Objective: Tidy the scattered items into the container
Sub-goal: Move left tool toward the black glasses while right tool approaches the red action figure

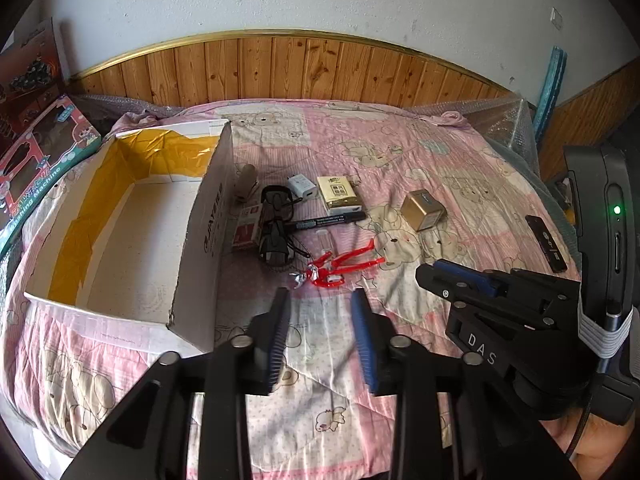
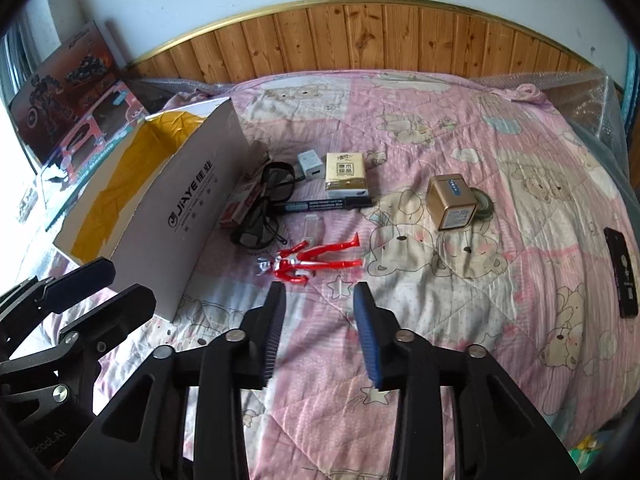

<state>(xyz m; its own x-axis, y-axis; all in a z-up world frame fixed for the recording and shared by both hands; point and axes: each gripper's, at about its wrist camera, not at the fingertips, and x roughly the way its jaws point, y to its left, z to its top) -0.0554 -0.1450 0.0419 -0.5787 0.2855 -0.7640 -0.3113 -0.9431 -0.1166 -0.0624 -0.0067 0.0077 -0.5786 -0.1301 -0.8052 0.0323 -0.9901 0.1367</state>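
Left gripper (image 1: 322,300): my jaws stand apart with nothing between them; I hold it above the near part of the bed, aimed at the clutter.
Right gripper (image 2: 320,294): jaws likewise apart and unloaded; I hold it beside the left one, low over the quilt (image 2: 460,320).
Container: the cardboard box (image 1: 132,232) sits on the left side of the bed, open top up and nothing visible inside, so items can be dropped in from above.
Nearest item: the red toy figure (image 2: 316,258) lies flat just beyond my right fingertips, close to the box's right wall; I judge it the easiest first pick.
Cluster by the box wall: dark glasses (image 2: 266,210), black marker (image 2: 328,205), white charger (image 2: 310,166) and tissue pack (image 2: 346,174) lie close together, some touching.
Outliers: the gold tin (image 2: 452,200) sits right of centre with a tape roll (image 2: 482,202) touching it; a black slim device (image 2: 622,276) lies near the right edge.
Progress: judged at the start; no item is in the box yet.
Risk: the glasses overlap the marker, so one may drag the other.
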